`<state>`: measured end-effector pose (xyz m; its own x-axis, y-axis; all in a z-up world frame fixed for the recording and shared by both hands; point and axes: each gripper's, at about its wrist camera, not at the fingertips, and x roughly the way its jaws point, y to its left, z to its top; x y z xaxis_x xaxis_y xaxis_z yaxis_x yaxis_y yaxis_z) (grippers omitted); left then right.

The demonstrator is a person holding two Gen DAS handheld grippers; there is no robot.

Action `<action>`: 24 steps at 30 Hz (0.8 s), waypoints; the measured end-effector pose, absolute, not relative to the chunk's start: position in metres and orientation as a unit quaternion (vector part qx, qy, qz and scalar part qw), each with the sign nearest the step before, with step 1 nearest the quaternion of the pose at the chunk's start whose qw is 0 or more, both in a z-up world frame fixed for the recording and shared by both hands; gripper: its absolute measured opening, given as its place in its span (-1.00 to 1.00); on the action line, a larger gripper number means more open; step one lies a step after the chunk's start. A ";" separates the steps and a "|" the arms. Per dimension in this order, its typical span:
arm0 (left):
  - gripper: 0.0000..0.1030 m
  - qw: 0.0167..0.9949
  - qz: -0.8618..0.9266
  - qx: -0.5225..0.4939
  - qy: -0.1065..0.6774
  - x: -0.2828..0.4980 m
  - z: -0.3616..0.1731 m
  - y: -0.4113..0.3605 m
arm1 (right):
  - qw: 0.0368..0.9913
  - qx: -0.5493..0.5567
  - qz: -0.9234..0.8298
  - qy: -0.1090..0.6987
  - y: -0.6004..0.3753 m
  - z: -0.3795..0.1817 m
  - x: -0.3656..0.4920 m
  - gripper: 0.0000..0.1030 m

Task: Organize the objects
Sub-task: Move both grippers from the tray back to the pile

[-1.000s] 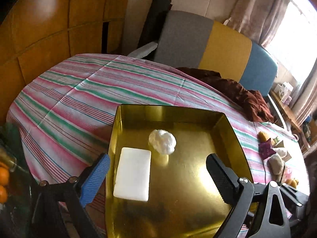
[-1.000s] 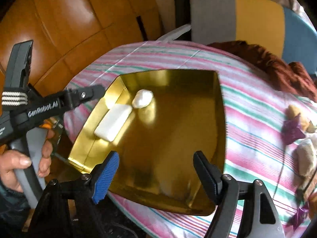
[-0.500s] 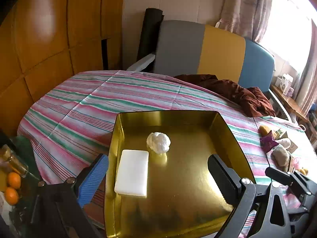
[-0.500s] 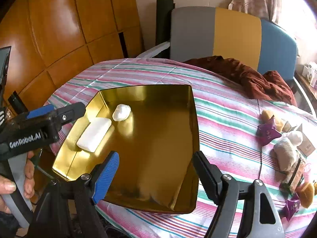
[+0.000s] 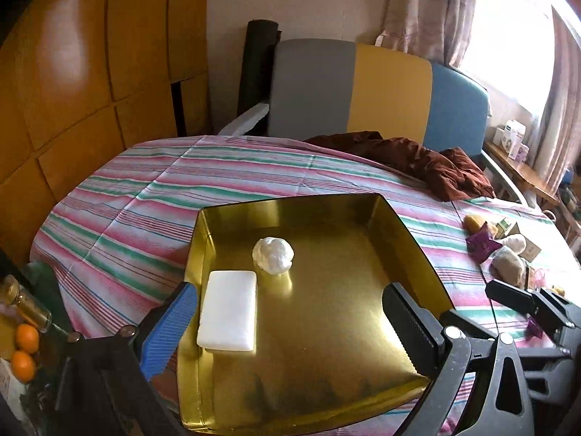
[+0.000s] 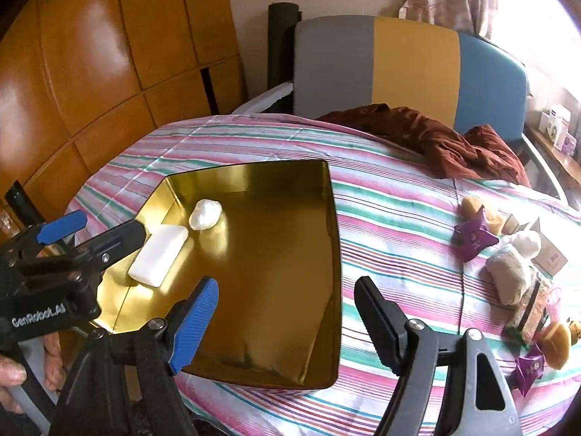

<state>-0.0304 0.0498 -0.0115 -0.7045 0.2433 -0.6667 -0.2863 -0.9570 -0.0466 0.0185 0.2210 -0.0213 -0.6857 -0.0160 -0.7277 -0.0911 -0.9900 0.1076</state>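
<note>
Now, step in hand: you are between picks, I judge; two things lie in the tray and the rest wait on the desk.
Left tool (image 5: 287,312): its two fingers stand wide apart and hold nothing; it hovers over the near half of the gold tray (image 5: 410,239).
Right tool (image 6: 287,312): also spread apart and without load; it hangs over the near right edge of the tray, partly over the striped cloth (image 6: 399,196).
Things in the tray: the white bar (image 5: 228,310) lies flat by the left wall, just inside your left tool's blue finger; the white ball (image 5: 273,255) sits just beyond it, very close, and I cannot tell if they touch.
Things not yet sorted: the pile of small items (image 6: 515,269) lies on the cloth to the right of the tray, well apart from it; there are a purple wrapper (image 6: 472,238), a beige bundle (image 6: 508,276), and some yellow-brown pieces.
Next move, as I judge: bring your right tool to the right, over the pile, choose one piece that stands free, and close only when both fingers are around it.
Caution: the pieces are crowded, so you may catch two at once.
Background: a brown cloth (image 6: 435,134) lies at the far edge, not near your tools.
</note>
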 end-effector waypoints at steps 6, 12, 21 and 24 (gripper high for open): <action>0.98 0.165 0.917 -0.360 0.044 -0.026 -0.015 0.064 | 0.042 -0.403 0.910 0.088 0.241 -0.027 0.023 0.53; 0.99 0.197 0.907 -0.368 0.052 -0.022 -0.018 0.079 | 0.074 -0.407 0.903 0.115 0.275 -0.031 0.036 0.53; 0.99 0.278 0.884 -0.368 0.077 -0.014 -0.012 0.127 | 0.156 -0.413 0.877 0.188 0.370 -0.029 0.088 0.53; 0.99 0.310 0.873 -0.363 0.096 -0.008 -0.011 0.150 | 0.186 -0.412 0.866 0.213 0.408 -0.023 0.115 0.53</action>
<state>-0.0079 0.1497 -0.0107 -0.5442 0.4719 -0.6937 -0.6112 -0.7894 -0.0574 0.1151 0.4081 -0.0233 -0.5905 0.1469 -0.7936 -0.4988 -0.8394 0.2158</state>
